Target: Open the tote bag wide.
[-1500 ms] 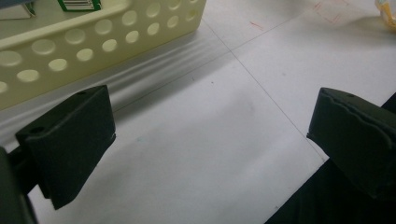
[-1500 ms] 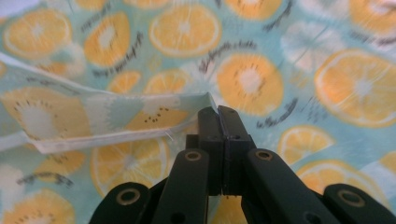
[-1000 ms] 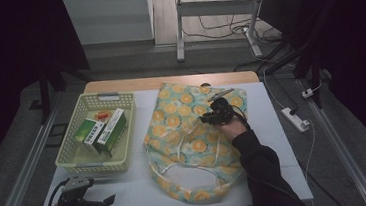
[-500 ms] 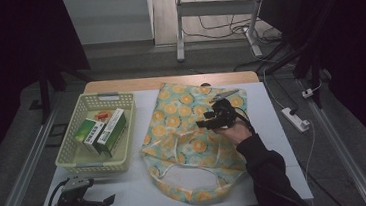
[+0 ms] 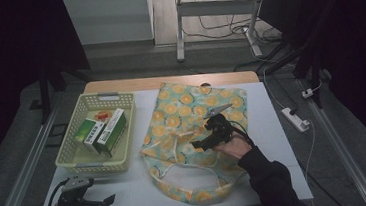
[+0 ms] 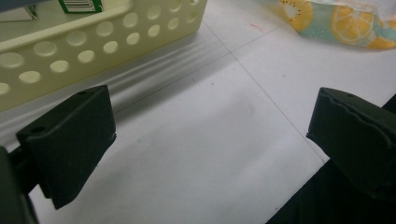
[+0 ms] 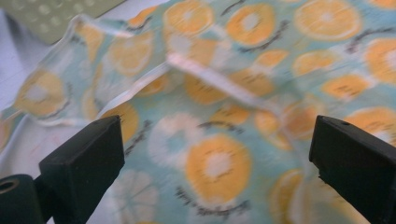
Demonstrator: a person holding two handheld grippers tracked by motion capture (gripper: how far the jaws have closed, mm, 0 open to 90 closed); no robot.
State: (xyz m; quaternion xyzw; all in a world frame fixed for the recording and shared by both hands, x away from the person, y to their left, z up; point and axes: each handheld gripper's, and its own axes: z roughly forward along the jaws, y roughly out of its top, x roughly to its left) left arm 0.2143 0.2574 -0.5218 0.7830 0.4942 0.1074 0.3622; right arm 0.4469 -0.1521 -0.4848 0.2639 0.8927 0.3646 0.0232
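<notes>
A cloth bag (image 5: 193,132) printed with orange slices on pale blue lies flat on the white table (image 5: 129,198), its white handles (image 5: 177,141) loose on top. My right gripper (image 5: 199,142) hovers over the bag's middle; its jaws have just been opening and stand wide apart, with nothing between them and the printed cloth (image 7: 210,116) beneath. My left gripper (image 5: 104,201) rests near the table's front left corner, open and empty, in front of a cream basket (image 5: 75,157). The basket's perforated wall (image 6: 93,42) stands just beyond its jaws.
The basket holds two green-and-white cartons (image 5: 104,132) and a small orange item (image 5: 103,115). A power strip (image 5: 298,119) lies on the floor at right. Bare table surface (image 6: 210,140) lies ahead of the left gripper; the table's front edge runs close by.
My right gripper has moved left and toward me across the bag and its jaws have opened. The bag's near part has shifted and spread toward the front. The left gripper has stayed put.
</notes>
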